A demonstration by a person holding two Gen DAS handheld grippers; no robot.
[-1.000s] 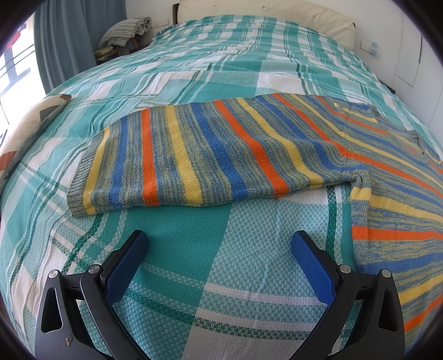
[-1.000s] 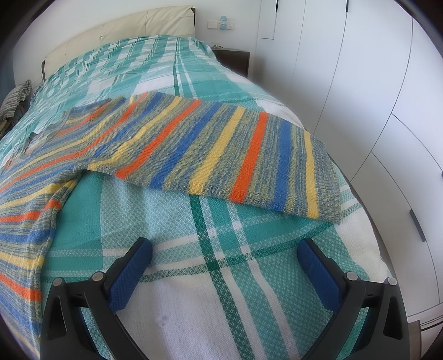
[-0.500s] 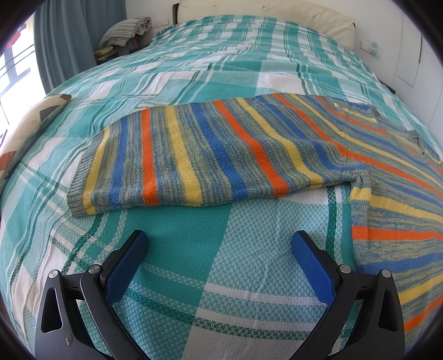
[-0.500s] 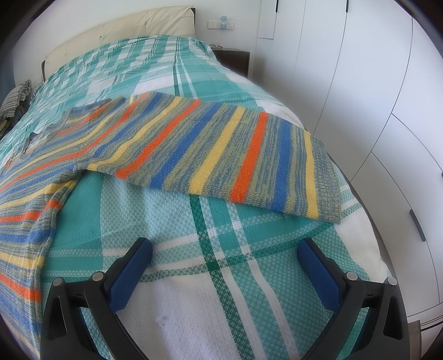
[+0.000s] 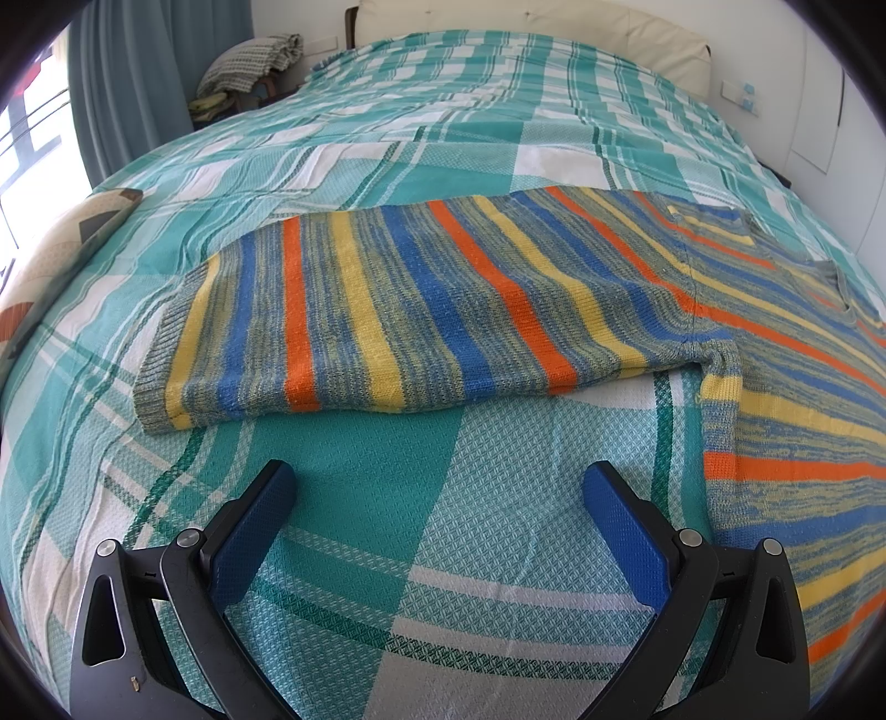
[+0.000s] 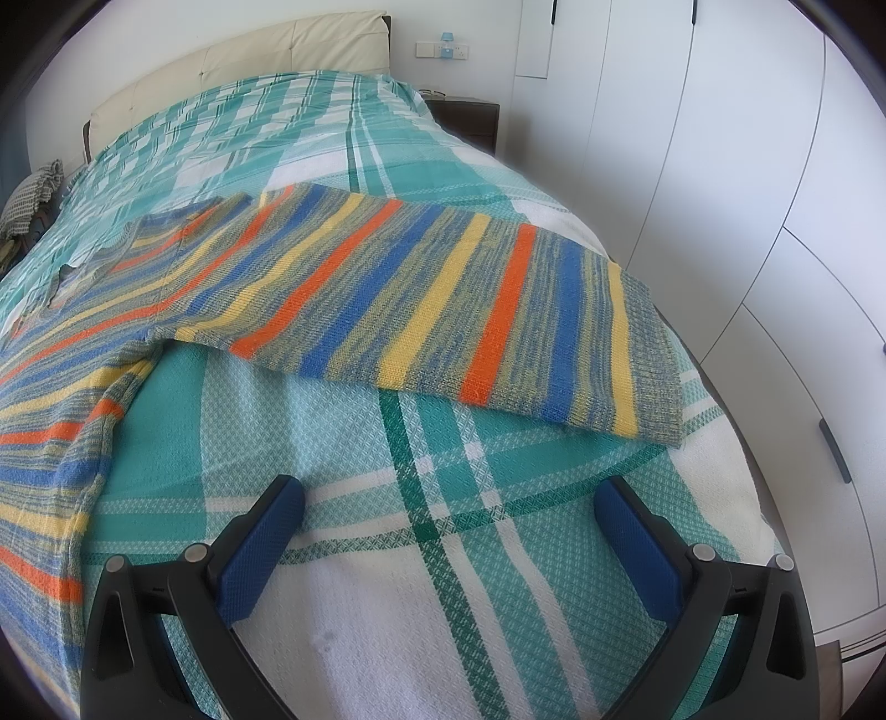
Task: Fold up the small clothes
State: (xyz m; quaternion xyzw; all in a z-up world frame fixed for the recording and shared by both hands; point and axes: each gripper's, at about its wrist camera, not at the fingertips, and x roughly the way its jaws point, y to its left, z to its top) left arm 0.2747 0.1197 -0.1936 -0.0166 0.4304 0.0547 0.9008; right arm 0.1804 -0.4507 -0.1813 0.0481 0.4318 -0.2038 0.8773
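A striped knit sweater (image 5: 443, 310) in orange, blue, yellow and grey lies flat on a teal plaid bedspread (image 5: 360, 459). In the left wrist view its left sleeve stretches out to the left, its cuff (image 5: 160, 360) nearest. My left gripper (image 5: 437, 487) is open and empty, a little short of the sleeve's near edge. In the right wrist view the sweater's (image 6: 387, 299) right sleeve stretches to the right, its cuff (image 6: 656, 360) near the bed's edge. My right gripper (image 6: 448, 501) is open and empty, short of that sleeve.
The bed (image 6: 498, 554) ends at its right edge beside white wardrobe doors (image 6: 747, 194). A cream headboard (image 5: 609, 39) is at the far end. A patterned cushion (image 5: 50, 260) lies at the left edge. Folded cloth (image 5: 249, 61) sits by a curtain.
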